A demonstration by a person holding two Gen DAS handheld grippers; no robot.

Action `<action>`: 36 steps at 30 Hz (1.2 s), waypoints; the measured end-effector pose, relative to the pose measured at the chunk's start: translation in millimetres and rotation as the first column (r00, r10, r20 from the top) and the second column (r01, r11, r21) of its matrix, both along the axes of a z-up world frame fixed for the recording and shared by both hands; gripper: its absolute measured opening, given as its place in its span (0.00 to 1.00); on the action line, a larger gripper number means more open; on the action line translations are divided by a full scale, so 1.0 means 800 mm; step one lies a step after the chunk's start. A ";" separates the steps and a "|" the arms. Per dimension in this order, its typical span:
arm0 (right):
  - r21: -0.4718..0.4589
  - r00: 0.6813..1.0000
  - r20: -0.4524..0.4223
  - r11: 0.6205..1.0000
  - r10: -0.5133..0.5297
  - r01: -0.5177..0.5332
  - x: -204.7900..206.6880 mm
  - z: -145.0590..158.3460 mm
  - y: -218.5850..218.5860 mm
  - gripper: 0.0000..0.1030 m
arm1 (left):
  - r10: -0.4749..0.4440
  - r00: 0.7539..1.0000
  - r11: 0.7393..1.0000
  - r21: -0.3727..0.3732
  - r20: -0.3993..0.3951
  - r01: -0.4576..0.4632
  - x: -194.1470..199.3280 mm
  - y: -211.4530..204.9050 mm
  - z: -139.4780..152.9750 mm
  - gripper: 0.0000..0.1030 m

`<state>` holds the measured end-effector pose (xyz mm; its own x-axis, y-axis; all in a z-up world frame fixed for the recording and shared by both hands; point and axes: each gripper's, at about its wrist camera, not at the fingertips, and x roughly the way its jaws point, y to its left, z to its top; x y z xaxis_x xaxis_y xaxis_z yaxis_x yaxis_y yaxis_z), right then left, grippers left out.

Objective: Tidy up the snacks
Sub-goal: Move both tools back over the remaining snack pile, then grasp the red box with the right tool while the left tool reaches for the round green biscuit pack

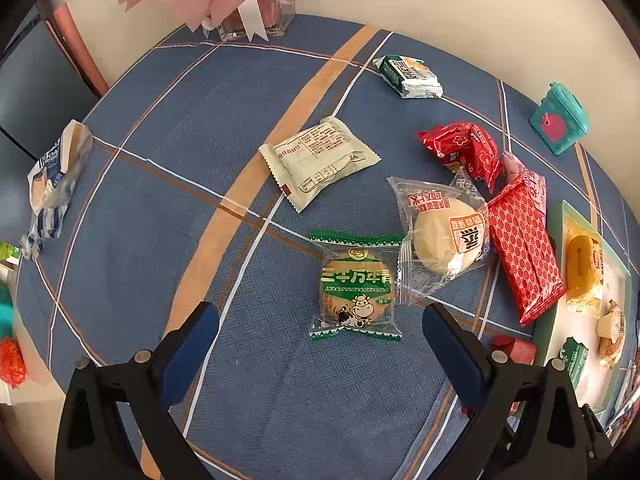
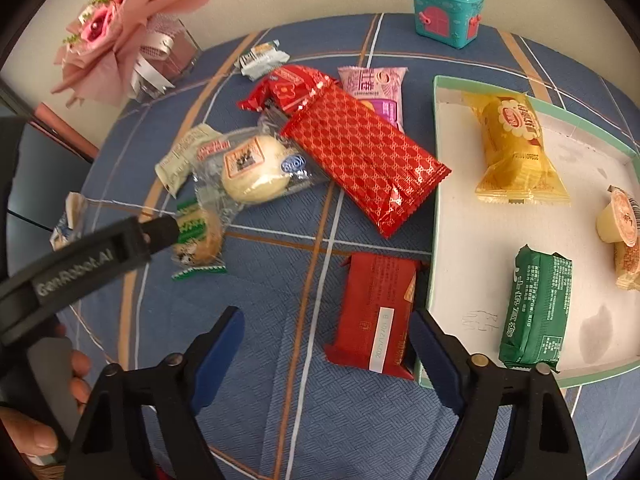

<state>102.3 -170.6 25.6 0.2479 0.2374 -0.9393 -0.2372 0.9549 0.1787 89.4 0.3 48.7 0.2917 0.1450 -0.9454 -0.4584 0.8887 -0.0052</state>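
My left gripper (image 1: 320, 320) hangs open over the blue checked tablecloth. A green cookie packet (image 1: 356, 292) lies between its fingers, untouched. My right gripper (image 2: 326, 328) is open too. A dark red packet (image 2: 376, 312) lies between its fingers, close to the right one and beside the tray's edge. The white tray (image 2: 434, 200) with a green rim holds a yellow packet (image 2: 516, 152), a green packet (image 2: 536, 312) and a jelly cup (image 2: 616, 220). Loose on the cloth are a wrapped bun (image 1: 444, 240), a long red patterned packet (image 1: 524, 248) and a cream packet (image 1: 320, 160).
A teal toy box (image 2: 446, 12) stands at the back, and a vase of pink flowers (image 2: 120, 40) at the back left. A green-white packet (image 1: 412, 76) and a blue-white bag (image 1: 52, 184) lie near the table's edges. A hand (image 2: 40, 432) holds the left gripper.
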 end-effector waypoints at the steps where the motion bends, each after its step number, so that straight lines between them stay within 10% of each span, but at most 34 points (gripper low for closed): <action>1: -0.009 1.000 -0.003 1.000 0.003 -0.003 0.000 -0.003 0.001 0.81 | 0.004 1.000 1.000 -0.007 0.001 -0.004 0.000 0.001 -0.001 0.98; 20: -0.122 1.000 -0.008 0.992 -0.006 0.005 0.005 -0.009 0.006 0.68 | 0.034 0.999 0.999 -0.019 0.010 -0.034 0.002 0.010 -0.001 0.98; 36: -0.028 1.000 0.006 1.000 0.011 -0.010 0.014 -0.003 0.019 0.64 | 0.039 0.999 0.998 -0.054 0.015 -0.038 0.006 0.012 -0.008 0.98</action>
